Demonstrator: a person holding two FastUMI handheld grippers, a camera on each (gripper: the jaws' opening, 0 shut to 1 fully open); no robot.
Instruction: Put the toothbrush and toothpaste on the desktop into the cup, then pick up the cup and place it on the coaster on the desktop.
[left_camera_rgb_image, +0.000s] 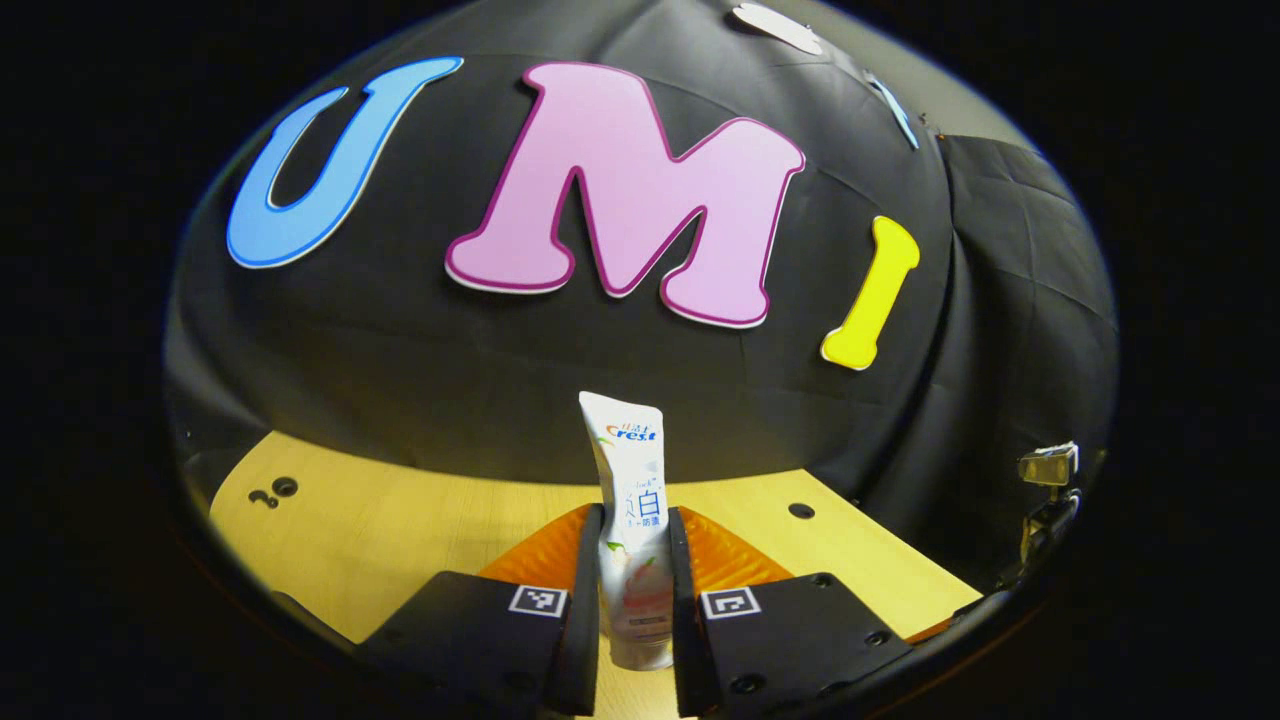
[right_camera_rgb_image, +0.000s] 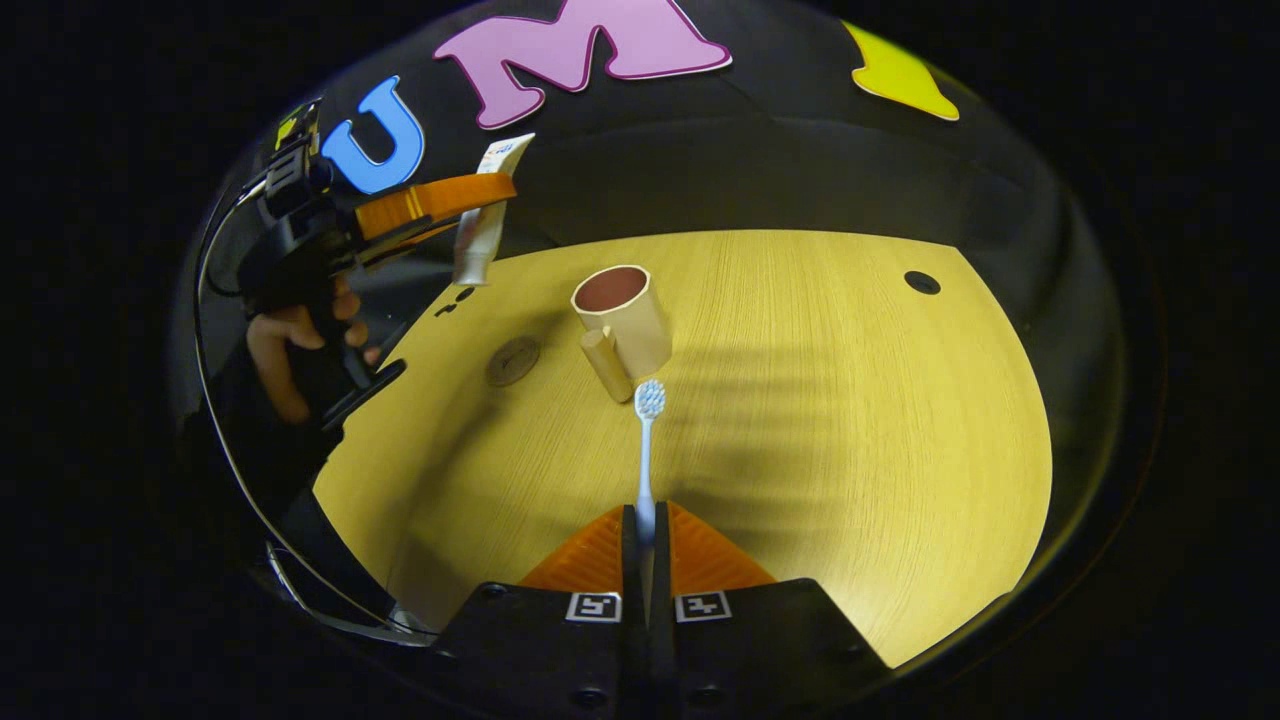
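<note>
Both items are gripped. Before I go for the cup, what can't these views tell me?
- Toothbrush handle: hidden between the right tool fingers, right gripper view.
- Toothpaste sides: covered by the left tool fingers, left gripper view.
- Cup bottom inside: hidden by its wall, right gripper view.
- Coaster: too small for detail.

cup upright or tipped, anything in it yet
Upright and empty: the cup stands on the desktop, mouth up, with only its bare inside showing.
</note>
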